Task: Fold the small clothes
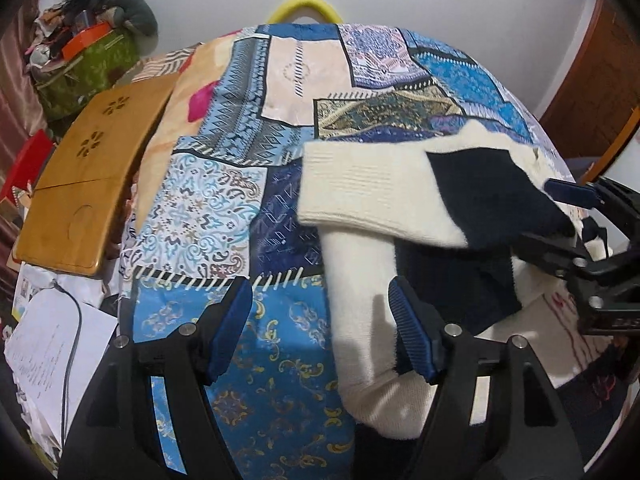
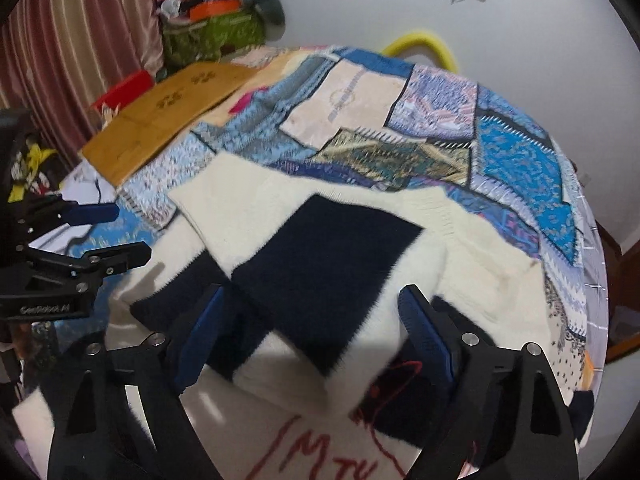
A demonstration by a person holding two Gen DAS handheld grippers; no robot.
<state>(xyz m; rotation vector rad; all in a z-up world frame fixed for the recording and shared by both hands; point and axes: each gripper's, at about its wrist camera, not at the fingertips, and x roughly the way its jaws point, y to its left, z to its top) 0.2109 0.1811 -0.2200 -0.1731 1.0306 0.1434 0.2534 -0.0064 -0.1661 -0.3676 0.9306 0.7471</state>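
A cream and navy knit sweater [image 2: 328, 264] lies on the patchwork bedspread [image 1: 240, 184], with one cream sleeve [image 1: 360, 192] folded across its body. Red lettering [image 2: 320, 456] shows on the near part. My left gripper [image 1: 320, 328] is open and empty, hovering at the sweater's left edge over the cream fabric [image 1: 360, 340]. My right gripper [image 2: 312, 336] is open and empty, above the folded navy panel. The right gripper also shows at the right of the left wrist view [image 1: 576, 216], and the left gripper shows at the left of the right wrist view [image 2: 120, 232].
A wooden lap tray [image 1: 84, 176] lies on the bed's left side. Papers and a cable [image 1: 60, 340] sit beside it. A green box of clutter [image 1: 88, 64] stands at the far left by a curtain. A yellow hoop [image 1: 306, 6] stands behind the bed.
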